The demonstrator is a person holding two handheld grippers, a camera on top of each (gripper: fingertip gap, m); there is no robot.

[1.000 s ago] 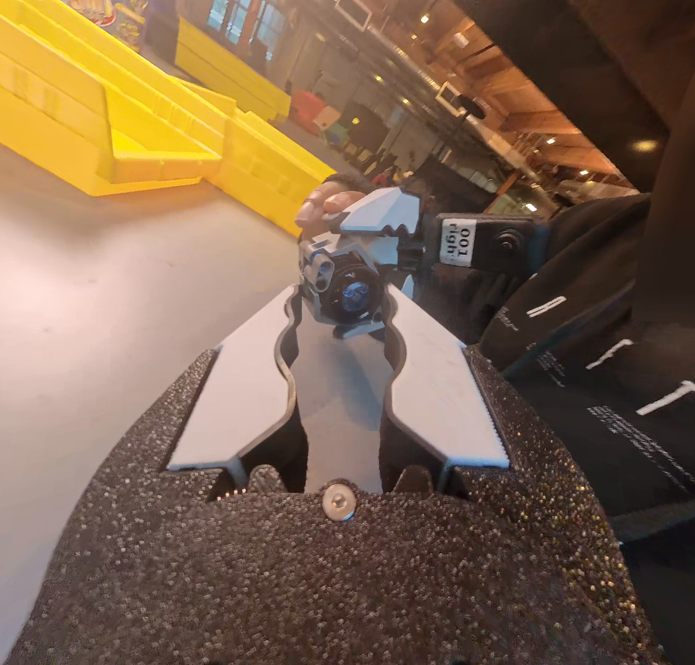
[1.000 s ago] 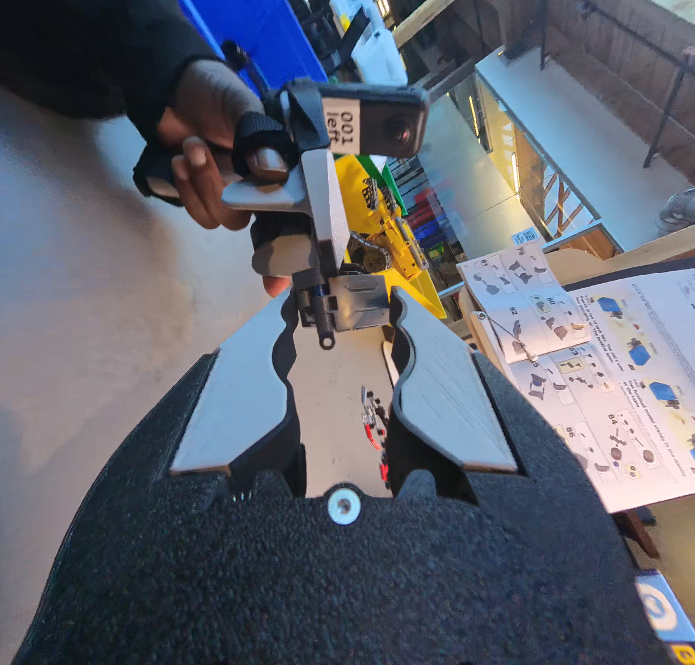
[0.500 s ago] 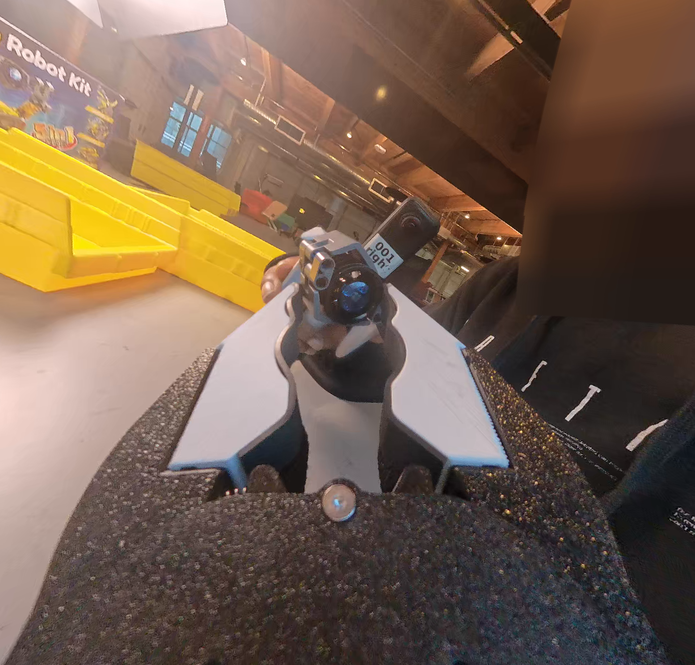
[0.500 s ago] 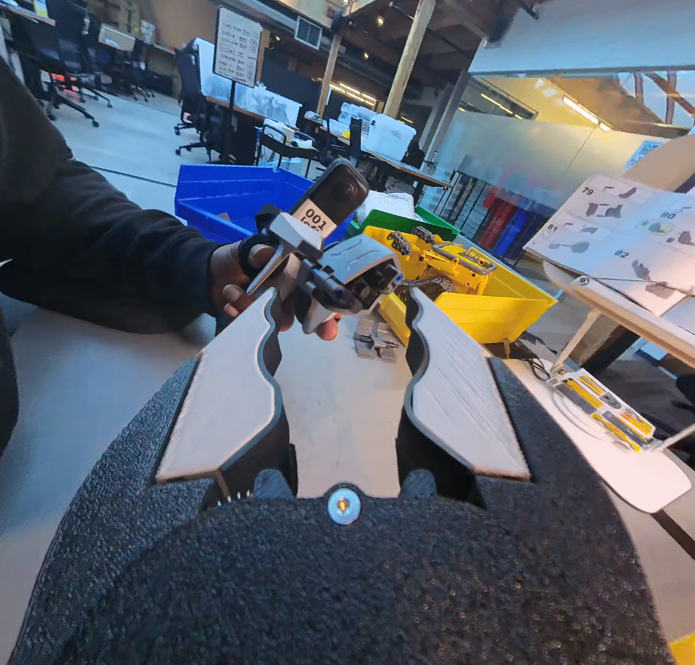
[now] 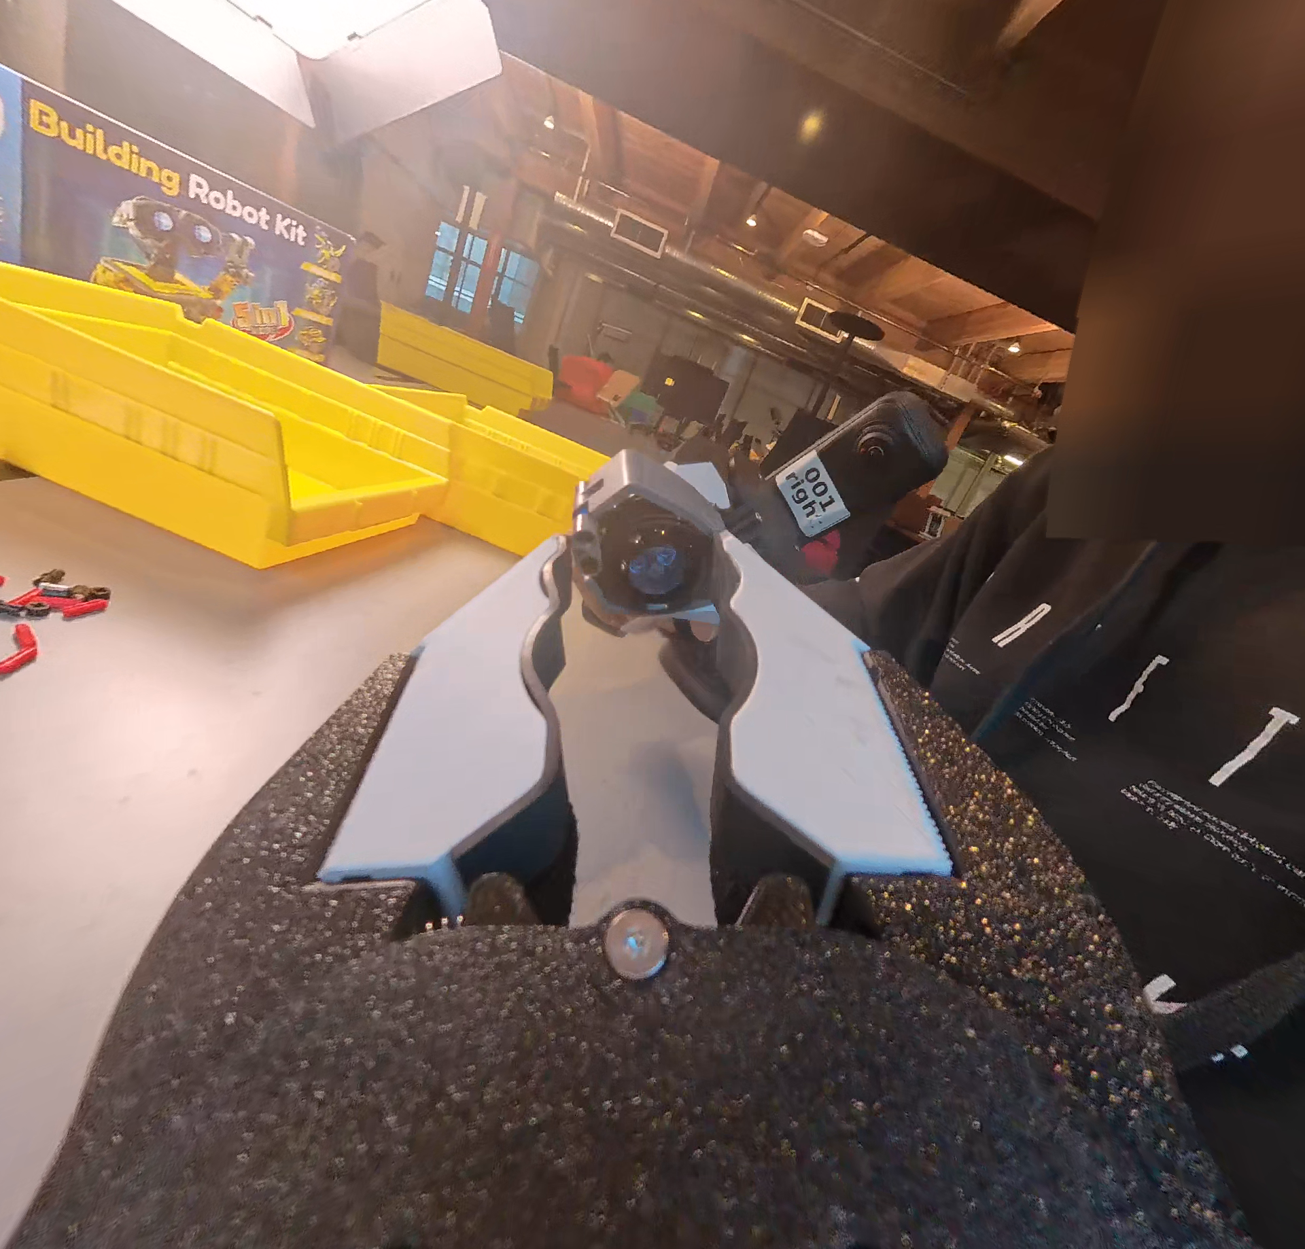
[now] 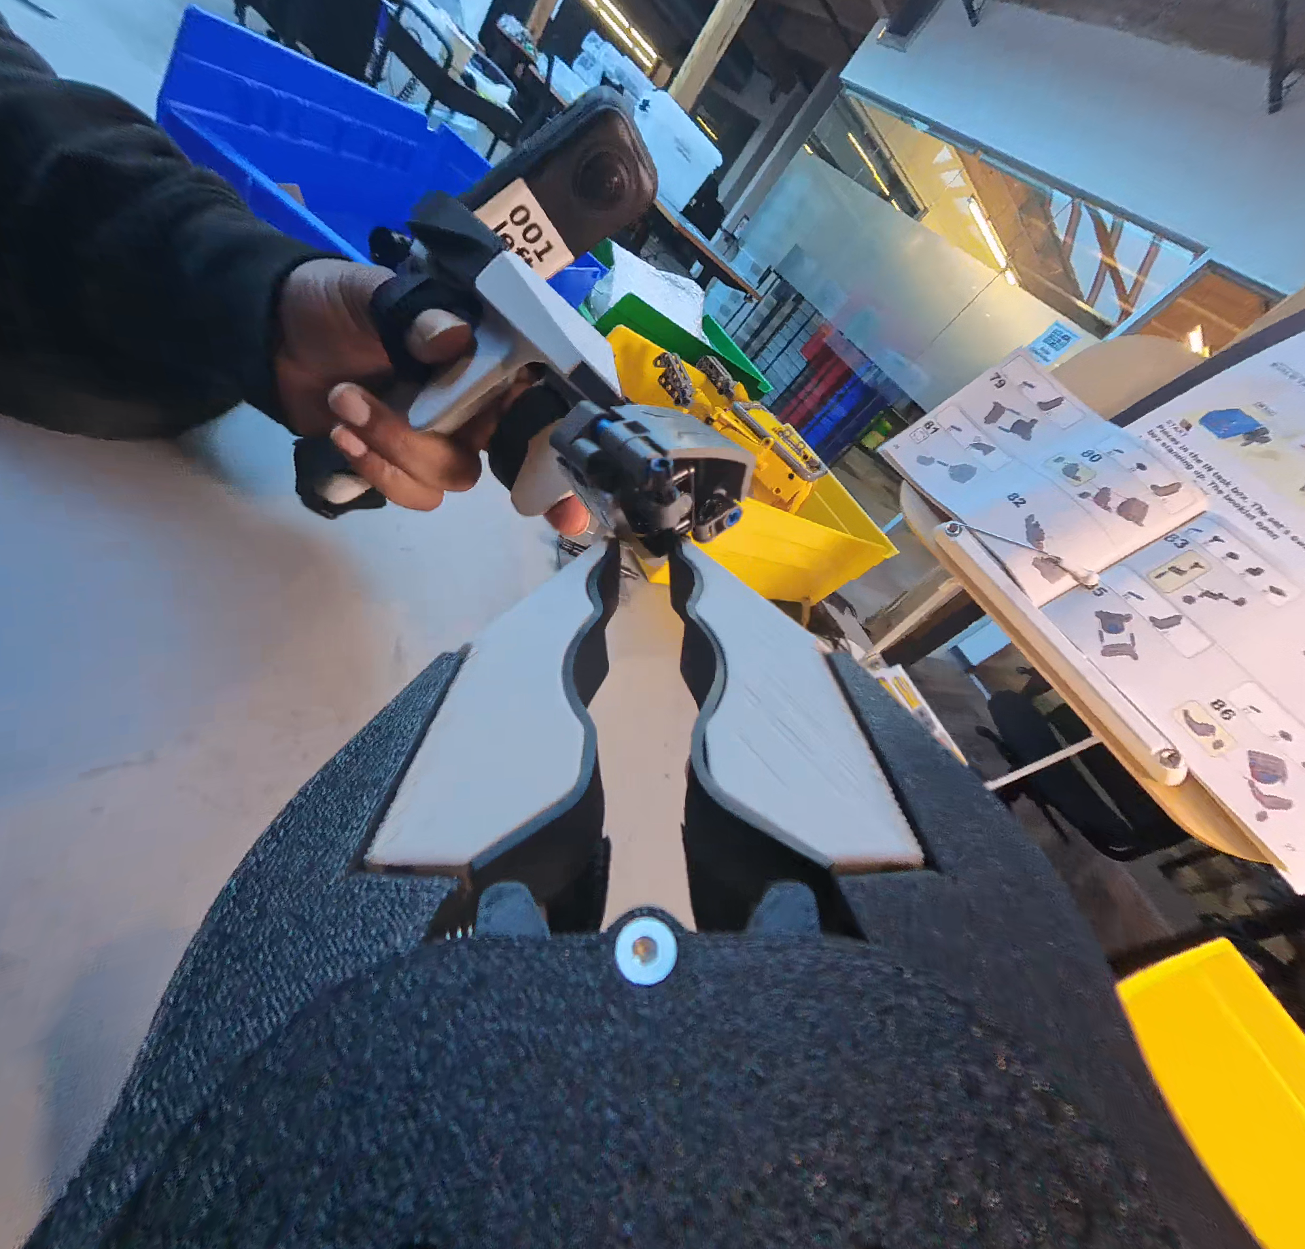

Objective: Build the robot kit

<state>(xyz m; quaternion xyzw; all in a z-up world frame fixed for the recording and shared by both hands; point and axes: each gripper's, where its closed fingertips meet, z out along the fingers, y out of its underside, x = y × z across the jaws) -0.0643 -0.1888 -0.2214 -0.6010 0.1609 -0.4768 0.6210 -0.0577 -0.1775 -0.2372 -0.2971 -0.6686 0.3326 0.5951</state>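
Observation:
My left gripper (image 5: pixel 642 572) is shut on a small grey and black brick assembly (image 5: pixel 635 491) with a blue lens, held above the grey table (image 5: pixel 176 721). In the right wrist view a hand holds that left gripper (image 6: pixel 575 438) with the assembly (image 6: pixel 678 452) at its tips. My right gripper (image 6: pixel 644 555) has its jaws drawn close together, pinching the black underside of the assembly from below. The right gripper's camera (image 5: pixel 876 449) shows just behind the assembly in the left wrist view.
Yellow bins (image 5: pixel 212 452) and a printed box (image 5: pixel 176 227) stand at the back left, with small red and black pieces (image 5: pixel 49 597) on the table. An instruction booklet on a stand (image 6: pixel 1059 509), a yellow bin holding a yellow model (image 6: pixel 791 544) and a blue bin (image 6: pixel 296 128) lie beyond. The grippers are tip to tip, or close to it.
My right gripper's jaws have gone from wide open to nearly shut on the assembly's underside. My left gripper kept its hold while both grippers tilted and swung.

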